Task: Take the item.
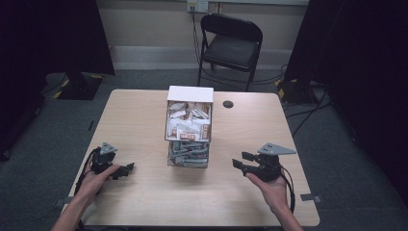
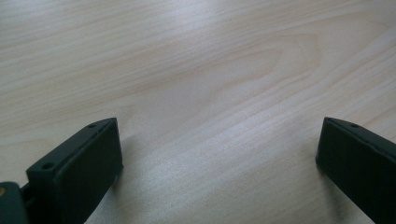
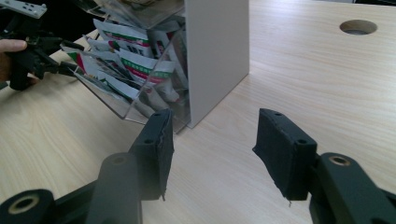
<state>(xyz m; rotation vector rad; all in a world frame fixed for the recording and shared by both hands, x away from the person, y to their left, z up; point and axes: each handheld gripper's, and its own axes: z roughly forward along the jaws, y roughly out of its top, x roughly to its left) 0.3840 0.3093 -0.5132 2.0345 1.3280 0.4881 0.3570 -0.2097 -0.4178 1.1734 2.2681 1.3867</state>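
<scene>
A white and clear plastic dispenser box [image 1: 189,126] stands mid-table, its two tiers packed with sachets [image 1: 188,120]. In the right gripper view the box [image 3: 217,51] rises just ahead, with packets [image 3: 133,67] behind its clear front. My left gripper [image 1: 129,168] rests low on the table to the box's left, held by a hand, and is open. Its jaws stand wide apart over bare wood [image 2: 219,140]. My right gripper [image 1: 239,160] sits to the box's right, open with nothing between its fingers [image 3: 212,140]. The left gripper [image 3: 32,46] appears far off past the box.
The light wooden table [image 1: 144,110] has a round cable hole [image 1: 228,104] behind the box. A black folding chair [image 1: 230,45] stands beyond the far edge. Dark curtains flank the room, and cables run on the floor at the right.
</scene>
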